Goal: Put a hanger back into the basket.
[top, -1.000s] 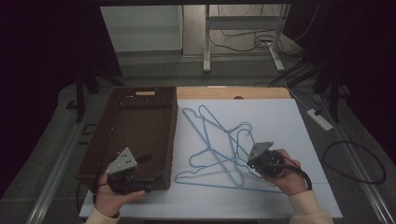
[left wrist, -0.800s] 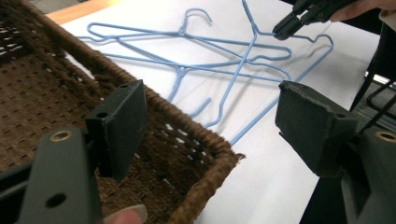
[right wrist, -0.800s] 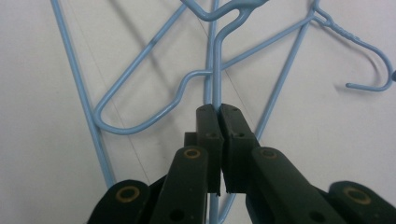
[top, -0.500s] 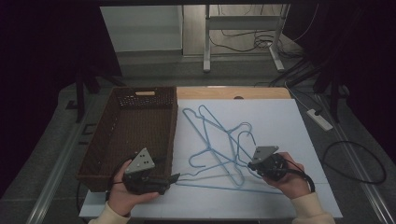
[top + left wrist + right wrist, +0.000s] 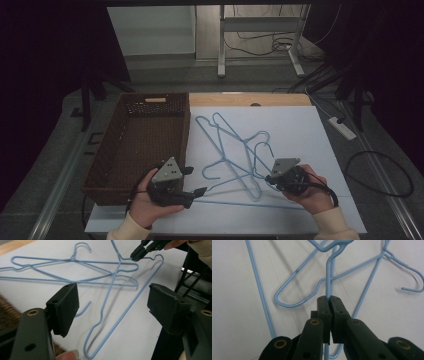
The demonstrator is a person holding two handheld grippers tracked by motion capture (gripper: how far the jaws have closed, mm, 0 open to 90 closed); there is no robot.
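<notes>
Blue wire hangers [image 5: 235, 150] lie tangled on the white bench [image 5: 300, 130], so individual outlines are hard to separate. Right gripper [image 5: 270, 178] has its fingers clamped on one hanger's wire; that hanger's long bar runs along the near edge. Left gripper [image 5: 196, 181], fingers spread and empty, has shifted from the basket [image 5: 135, 145] toward that bar.
</notes>
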